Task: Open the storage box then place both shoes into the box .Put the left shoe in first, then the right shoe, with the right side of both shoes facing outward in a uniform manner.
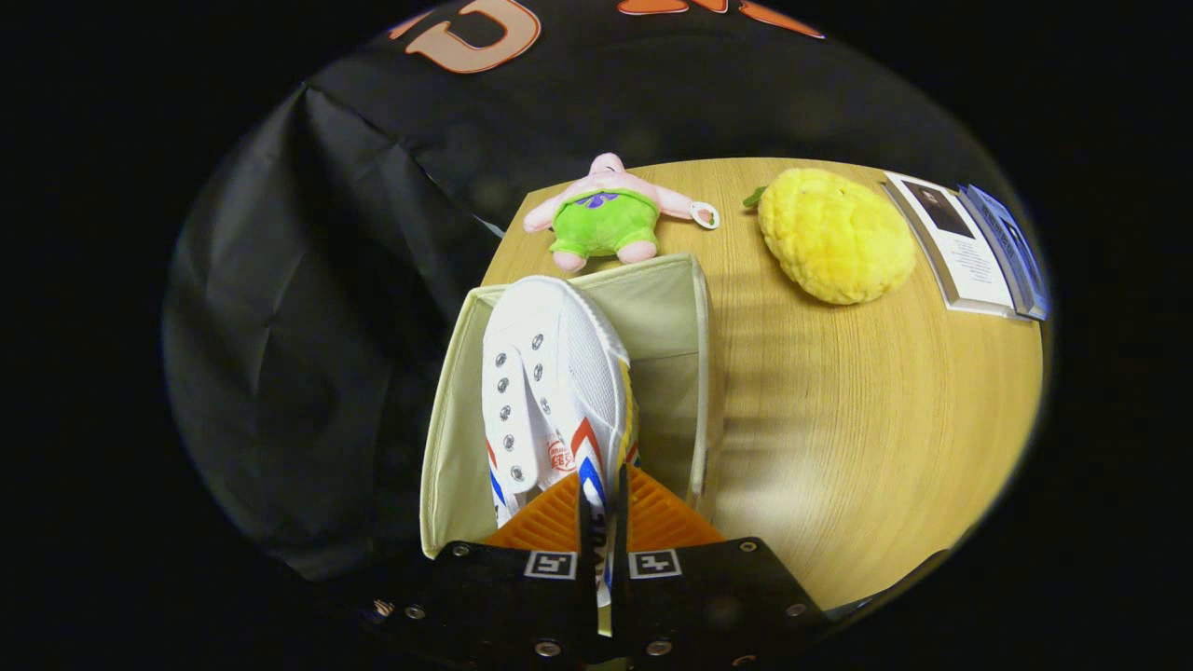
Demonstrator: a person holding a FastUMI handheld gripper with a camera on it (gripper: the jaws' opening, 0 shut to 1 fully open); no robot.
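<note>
The gripper [601, 527] pinches the shoe [555, 391] by its heel collar, both fingers pressed close on it, so it hangs toe-forward over the open box [447, 419] on the counter [857, 419], seemingly lined up to go inside

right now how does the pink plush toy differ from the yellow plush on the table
The pink plush toy is a limbed figure with green shorts; the yellow plush is a rounded, bumpy lump of one colour with a small green bit at one end. The pink one lies just beyond the storage box; the yellow one lies off to the side, nearer the books. Both are soft and rest on the wooden table, far beyond the gripper, shut on the white shoe.
</note>
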